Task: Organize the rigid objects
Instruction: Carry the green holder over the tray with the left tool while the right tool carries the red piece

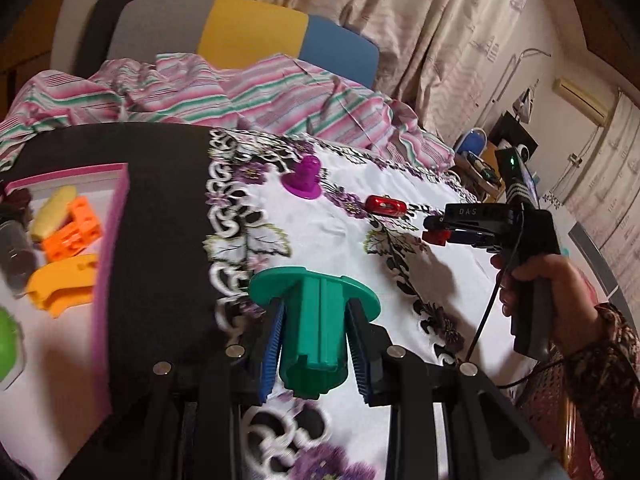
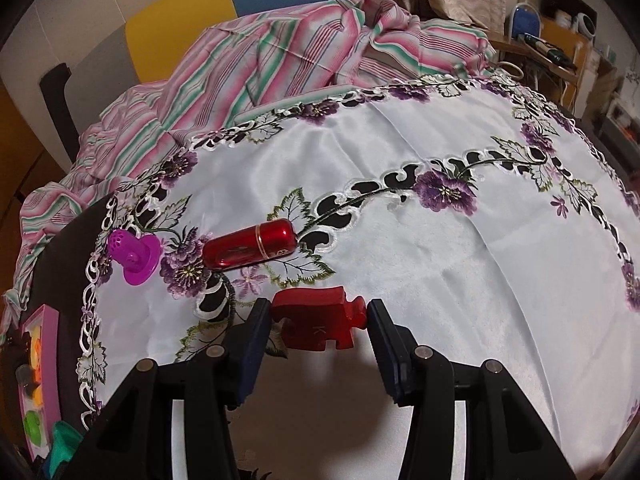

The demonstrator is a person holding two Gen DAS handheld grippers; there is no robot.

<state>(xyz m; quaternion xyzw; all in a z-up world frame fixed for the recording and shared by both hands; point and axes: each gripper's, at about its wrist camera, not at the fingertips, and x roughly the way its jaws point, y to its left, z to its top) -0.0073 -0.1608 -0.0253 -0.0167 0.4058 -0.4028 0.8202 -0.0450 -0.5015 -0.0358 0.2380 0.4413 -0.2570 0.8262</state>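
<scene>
Here "K" is read on red piece (image 2: 316, 322), gripped by right fingers (image 2: 320, 320) | green spool (image 1: 316, 320) clamped by left fingers (image 1: 316, 340) | floral-clothed surface (image 2: 440, 260); striped bedding (image 2: 280, 48) behind.

A white cloth (image 2: 440, 264) embroidered with purple flowers covers the table; behind it lies a crumpled striped sheet (image 1: 248, 92); a chair (image 1: 248, 28) in grey, yellow and blue stands beyond; beige curtains (image 1: 420, 20) hang at the back; cluttered shelves (image 2: 560, 40) fill the right corner.
</scene>
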